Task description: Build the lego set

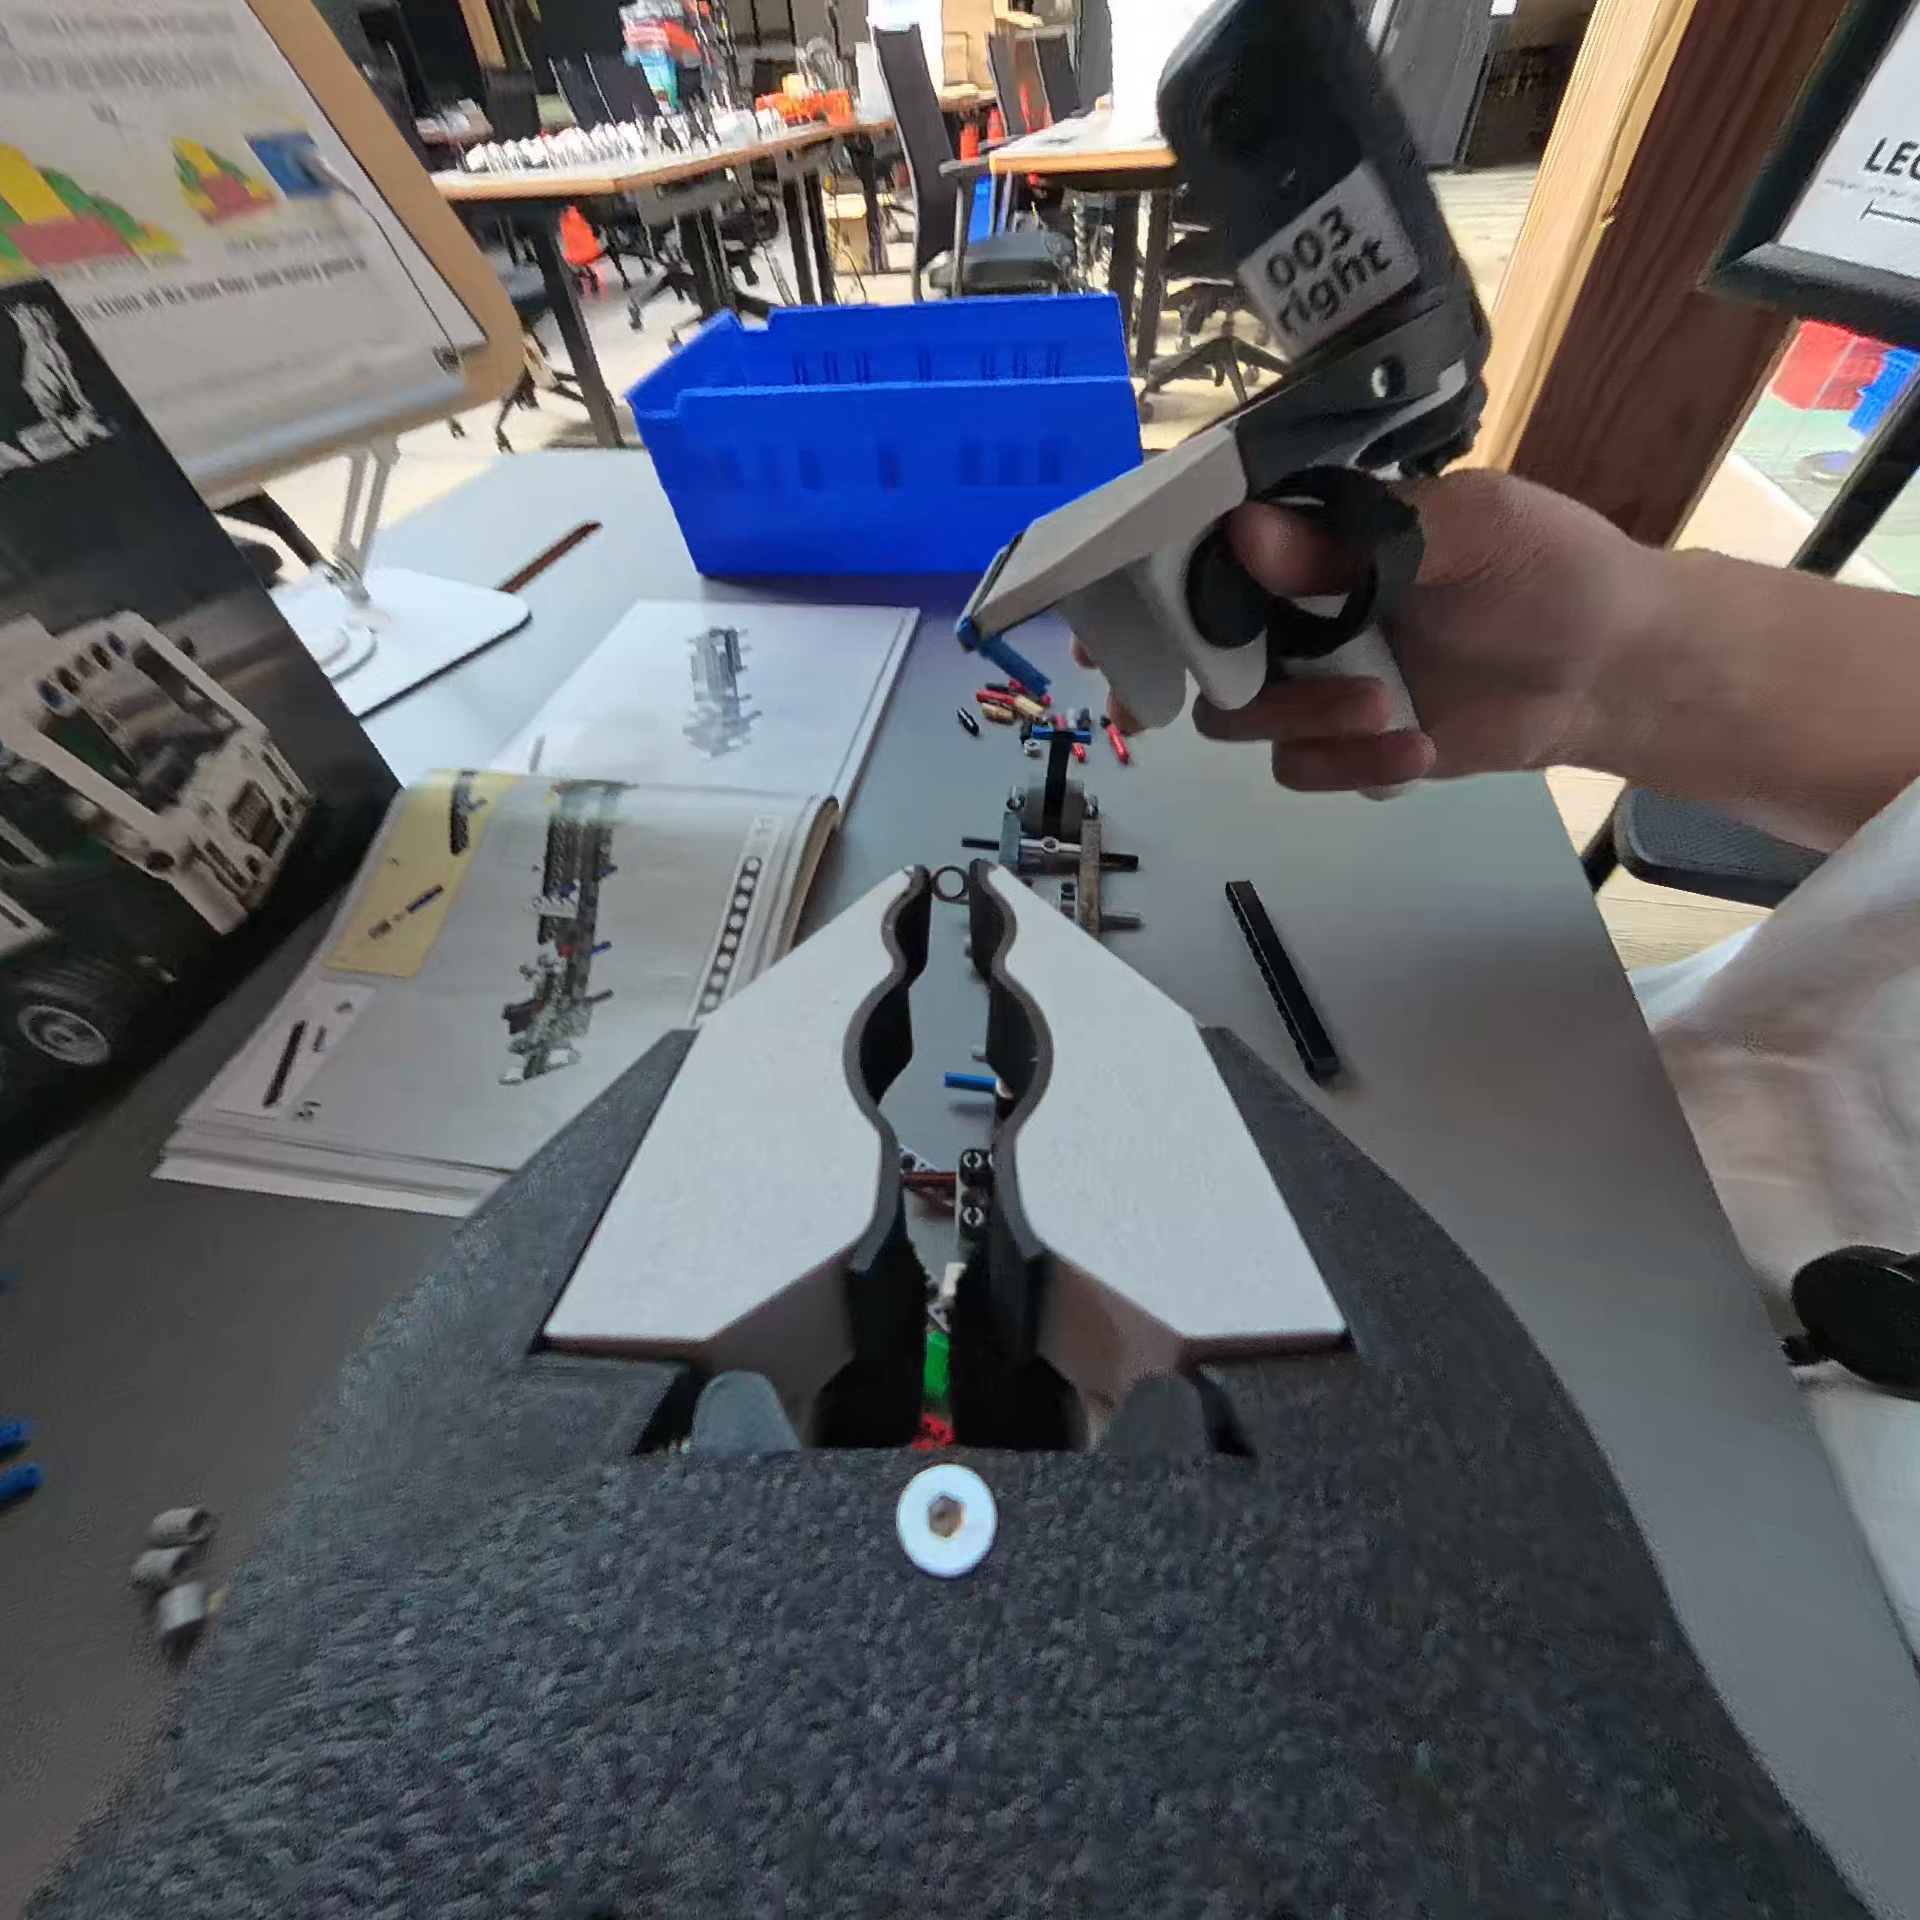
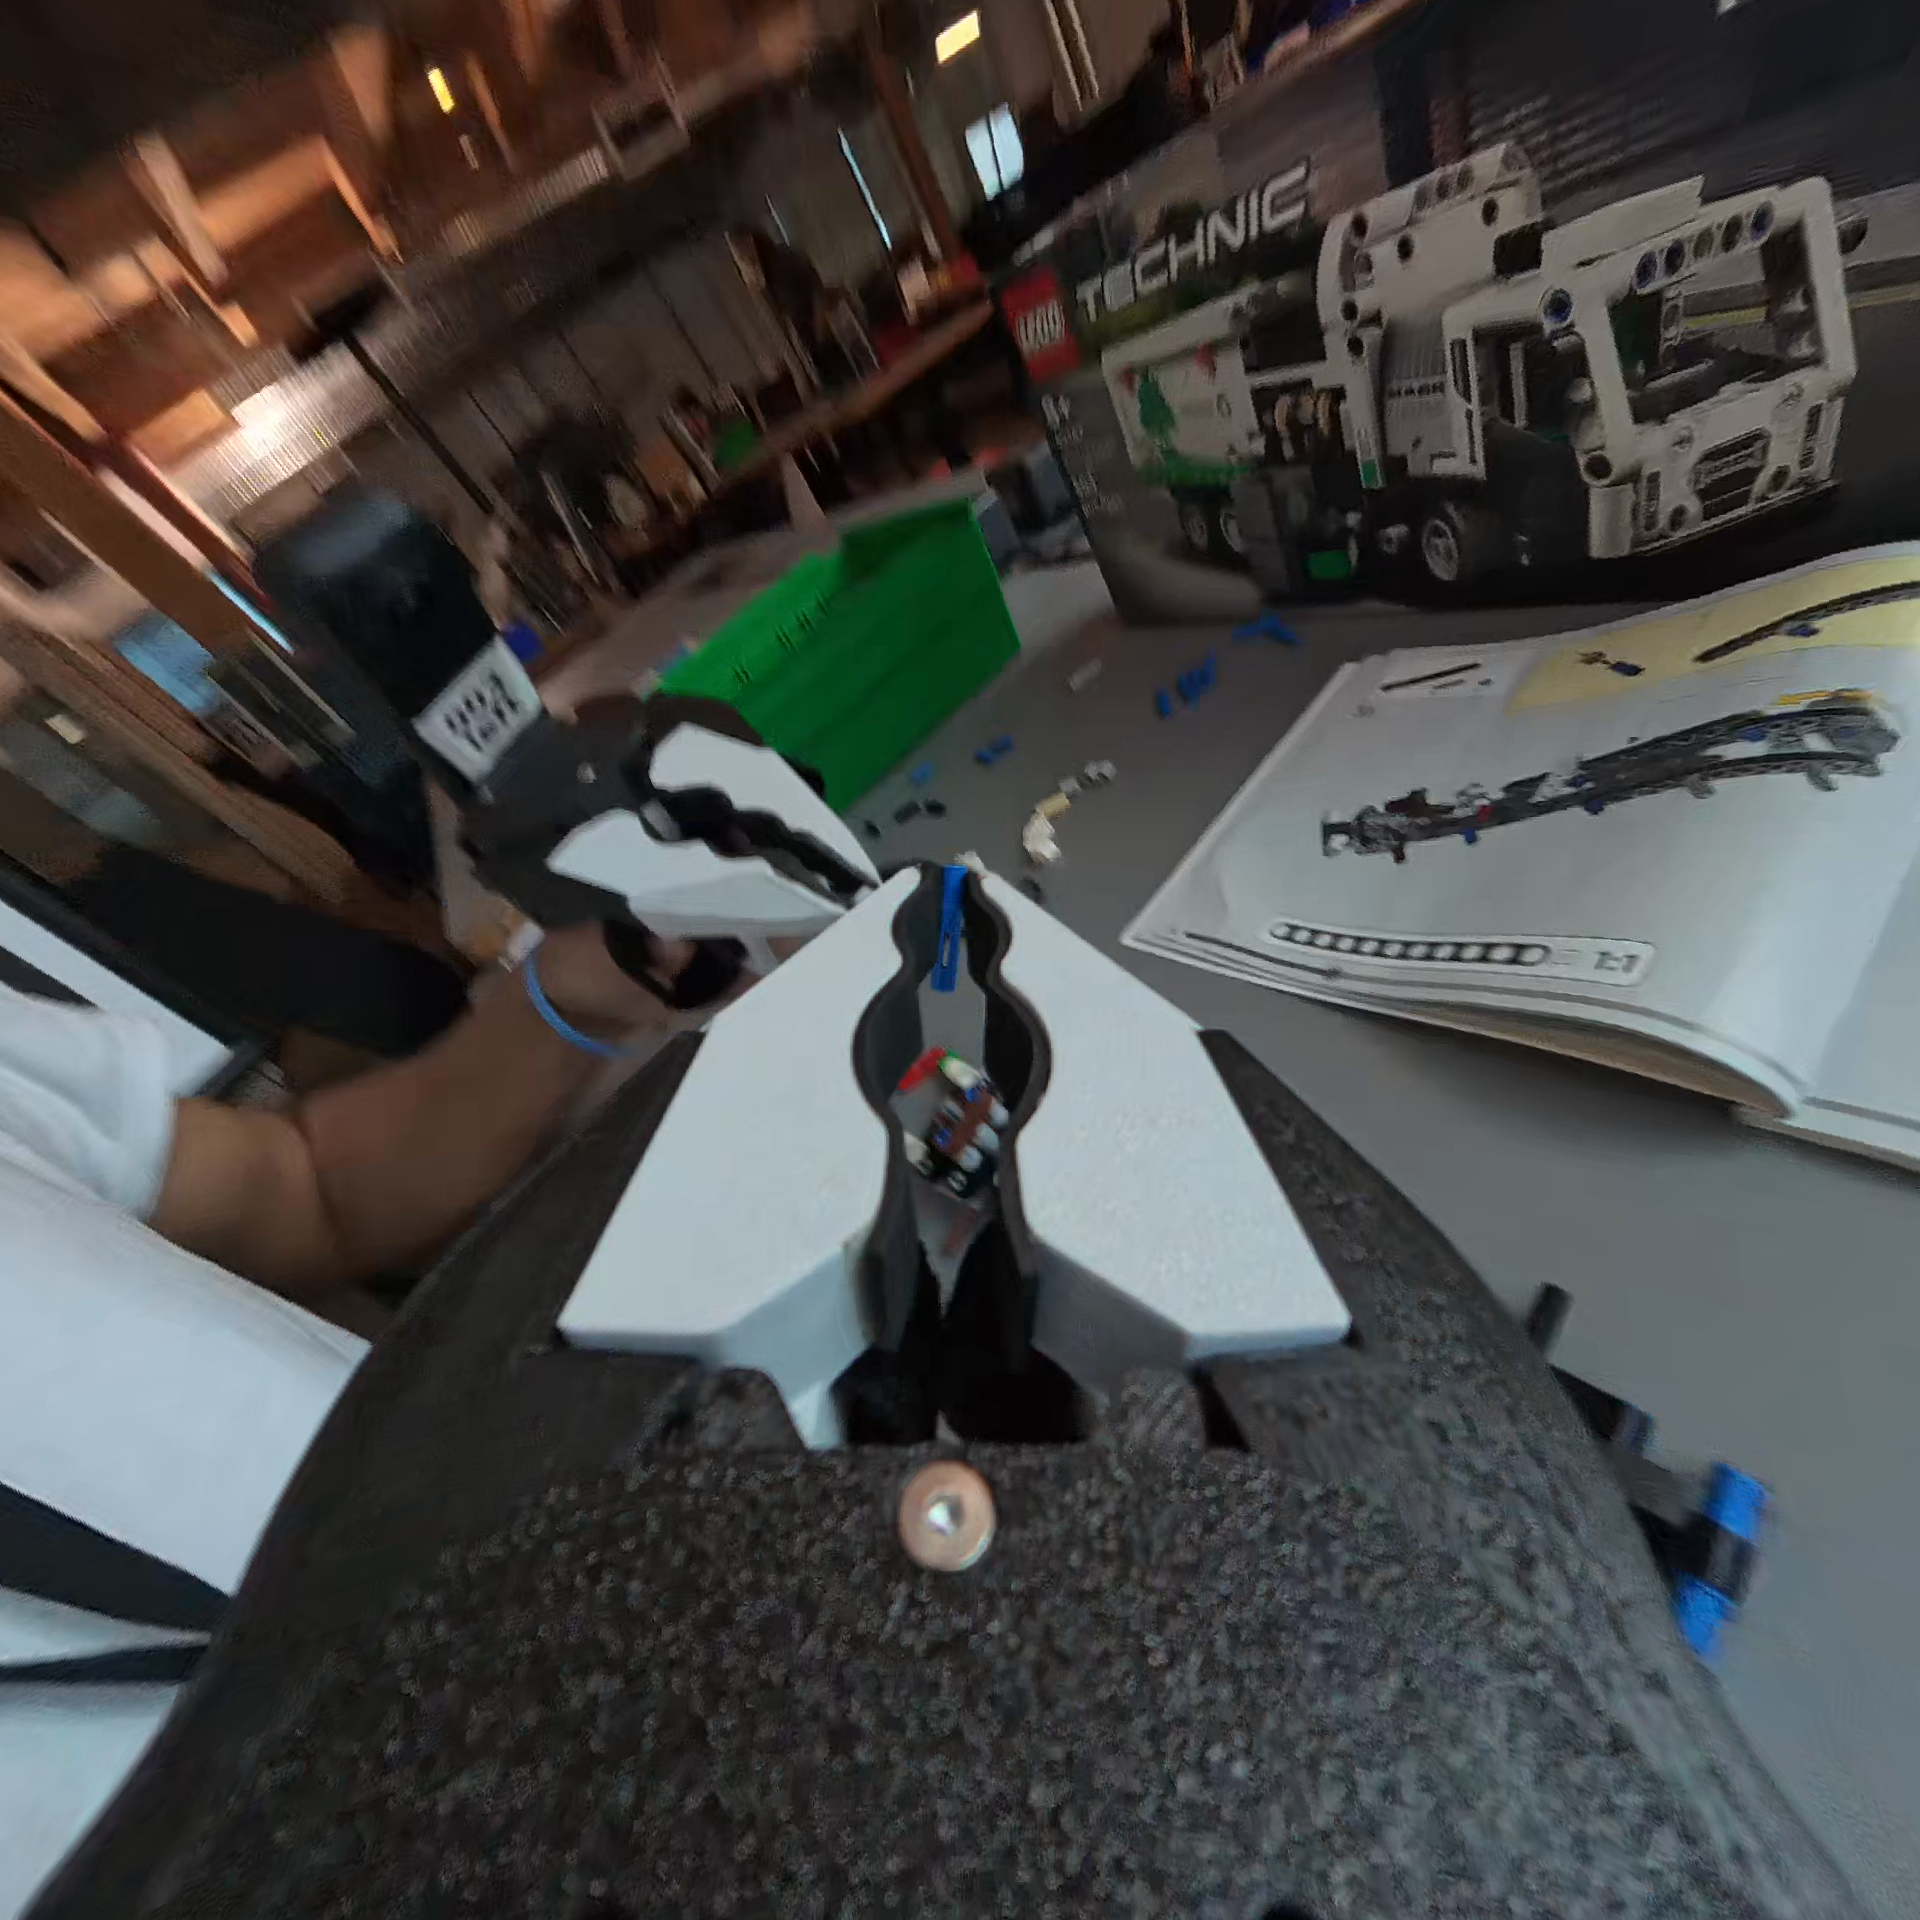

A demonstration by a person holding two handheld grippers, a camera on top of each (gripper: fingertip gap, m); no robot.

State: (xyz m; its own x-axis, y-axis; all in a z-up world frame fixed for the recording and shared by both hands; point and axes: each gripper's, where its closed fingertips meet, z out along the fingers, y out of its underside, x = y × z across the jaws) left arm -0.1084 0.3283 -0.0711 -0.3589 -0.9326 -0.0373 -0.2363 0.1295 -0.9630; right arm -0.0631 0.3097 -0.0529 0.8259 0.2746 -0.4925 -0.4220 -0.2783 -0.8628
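My left gripper (image 1: 949, 883) is shut on a small grey ring-shaped piece (image 1: 949, 885), pinched at the very fingertips above the grey table (image 1: 1455, 1039). Just beyond it stands a partly built assembly of grey and black beams (image 1: 1060, 847). My right gripper (image 2: 948, 881) is shut on a small blue pin (image 2: 948, 925), which runs along the gap between the pads. In the left wrist view the right gripper (image 1: 974, 627) hangs above a scatter of small red, black and tan pieces (image 1: 1039, 717), with the blue pin (image 1: 1010, 662) sticking down from its tips. The left gripper's body (image 2: 686, 831) shows in the right wrist view.
A blue bin (image 1: 883, 436) stands at the table's far side, a green bin (image 2: 862, 634) at another side. An open instruction booklet (image 1: 582, 935) and a dark box with a truck picture (image 1: 125, 727) lie left. A long black beam (image 1: 1280, 977) lies right. Small blue pieces (image 2: 1195, 675) dot the table. My hands' fingertips stand some 6 cm from each other.
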